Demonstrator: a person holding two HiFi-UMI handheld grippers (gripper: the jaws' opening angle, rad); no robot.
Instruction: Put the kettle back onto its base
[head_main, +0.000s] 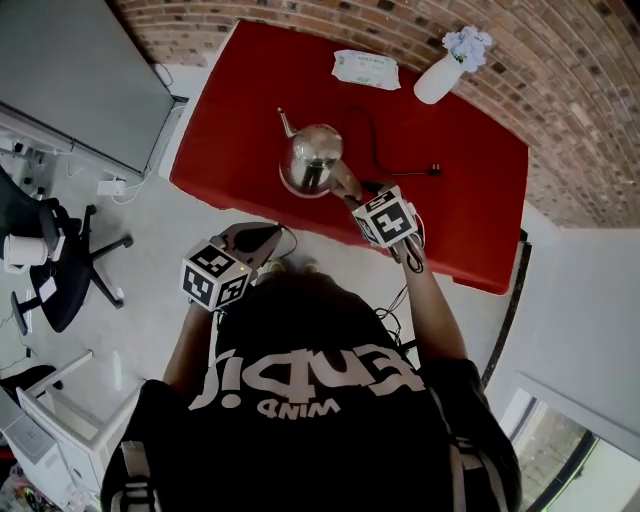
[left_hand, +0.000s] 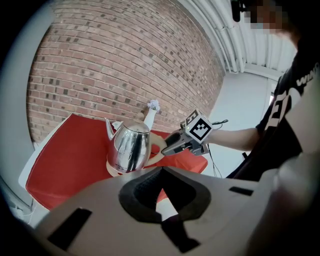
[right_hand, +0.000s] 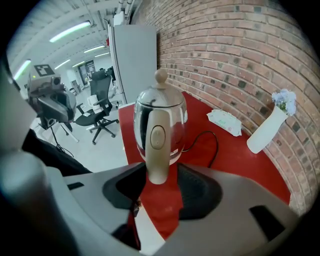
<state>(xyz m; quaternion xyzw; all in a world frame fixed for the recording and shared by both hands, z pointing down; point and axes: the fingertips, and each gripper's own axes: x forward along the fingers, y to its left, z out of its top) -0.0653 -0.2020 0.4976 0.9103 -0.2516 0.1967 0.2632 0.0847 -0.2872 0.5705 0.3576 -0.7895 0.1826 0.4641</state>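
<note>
A shiny steel kettle (head_main: 312, 158) (left_hand: 129, 147) (right_hand: 161, 125) stands upright on its beige base (left_hand: 116, 172) near the front edge of the red table (head_main: 460, 210). Its beige handle (right_hand: 157, 145) faces me. My right gripper (head_main: 345, 185) (left_hand: 165, 150) (right_hand: 159, 181) is open just behind the handle. The handle's lower end shows between the jaws, and the pads stand clear of it on both sides. My left gripper (head_main: 262, 238) (left_hand: 160, 192) hangs off the table's front edge, pointed at the kettle, with a narrow gap between its pads and nothing in it.
A black cord (head_main: 400, 170) (right_hand: 210, 145) runs right from the base. A white vase with flowers (head_main: 440, 75) (right_hand: 265, 130) and a wipes pack (head_main: 366, 68) (right_hand: 225, 121) stand by the brick wall. An office chair (head_main: 60, 260) and a grey cabinet (head_main: 80, 80) are at the left.
</note>
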